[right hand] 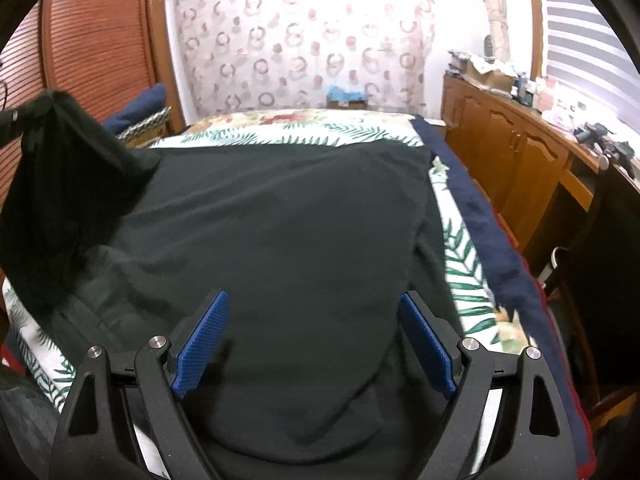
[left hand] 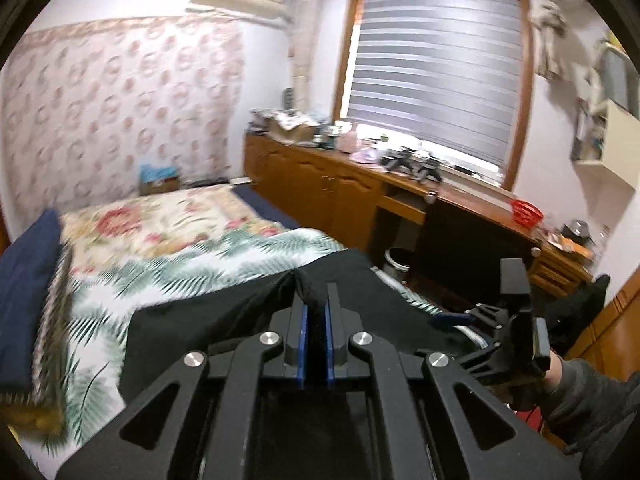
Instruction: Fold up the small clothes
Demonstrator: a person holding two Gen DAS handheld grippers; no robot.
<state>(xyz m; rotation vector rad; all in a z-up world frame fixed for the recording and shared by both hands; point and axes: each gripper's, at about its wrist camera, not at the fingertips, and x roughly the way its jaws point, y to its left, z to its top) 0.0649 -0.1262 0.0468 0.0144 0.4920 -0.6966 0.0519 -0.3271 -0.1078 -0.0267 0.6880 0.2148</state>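
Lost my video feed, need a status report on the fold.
Left hand-held gripper shut on black garment, corner lifted. Right hand-held gripper open above it. Garment spread on bed. Nothing in the way.

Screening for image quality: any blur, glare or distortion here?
Left wrist view: motion smear over the bedspread at left, window blind glaring along its bottom. Right wrist view: the lifted corner of the black garment blurred, wall overexposed. Both bowed by fisheye.
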